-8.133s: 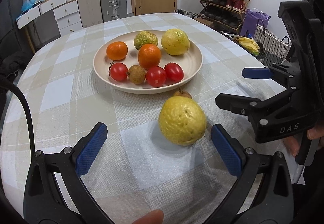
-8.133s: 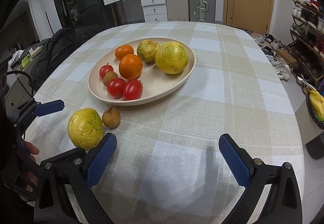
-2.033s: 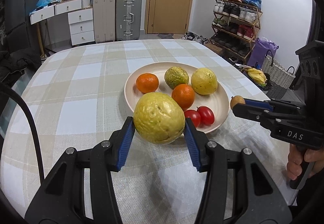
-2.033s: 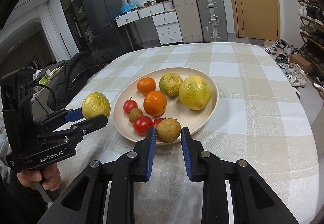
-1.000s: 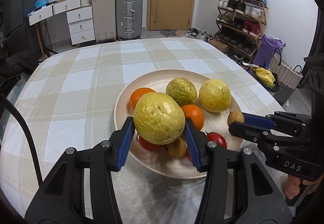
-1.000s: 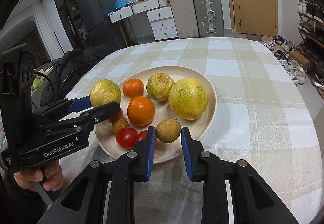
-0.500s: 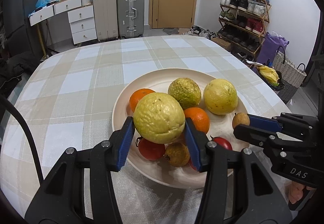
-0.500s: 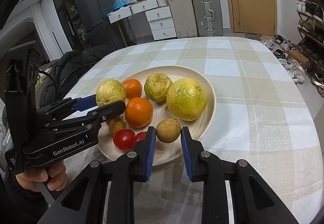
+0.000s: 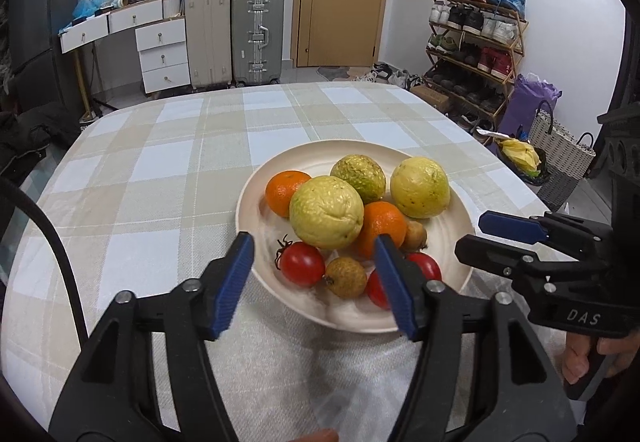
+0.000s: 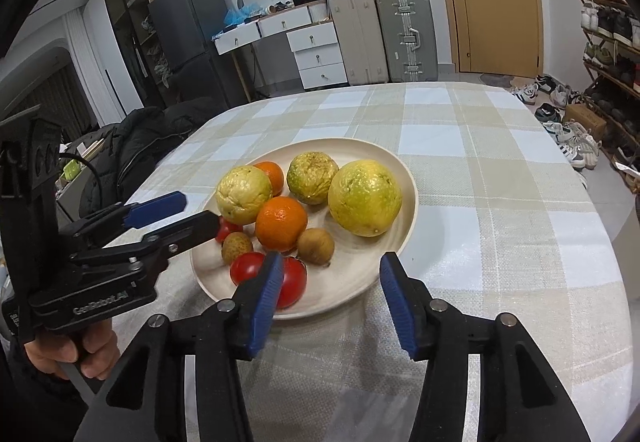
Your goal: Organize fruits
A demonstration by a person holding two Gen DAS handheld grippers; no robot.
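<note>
A cream plate [image 9: 245, 202] [image 10: 412, 198] on the checked table holds oranges, tomatoes and several yellow-green fruits. The wrinkled yellow fruit [image 9: 326, 212] [image 10: 243, 201] rests on the pile, touching an orange [image 9: 380, 228]. My left gripper [image 9: 312, 254] is just behind it; its jaws are opening and the pads are clear of the fruit. The small brown fruit [image 10: 316, 246] [image 9: 416, 236] lies on the plate just beyond my right gripper [image 10: 331, 270]. Those jaws are opening too, with nothing pressed between them. Each gripper also shows in the other's view: right gripper [image 9: 492, 238], left gripper [image 10: 188, 210].
The table's right edge [image 9: 520, 182] drops toward a basket [image 9: 560, 158] and a shoe rack [image 9: 476, 42]. A dark jacket [image 10: 132, 154] lies past the table's left edge. Suitcases [image 9: 256, 34] and drawers stand at the far wall.
Both grippers have opened. The wrinkled yellow fruit has been let go onto the pile, and the small brown fruit has dropped from the right jaws onto the plate.
</note>
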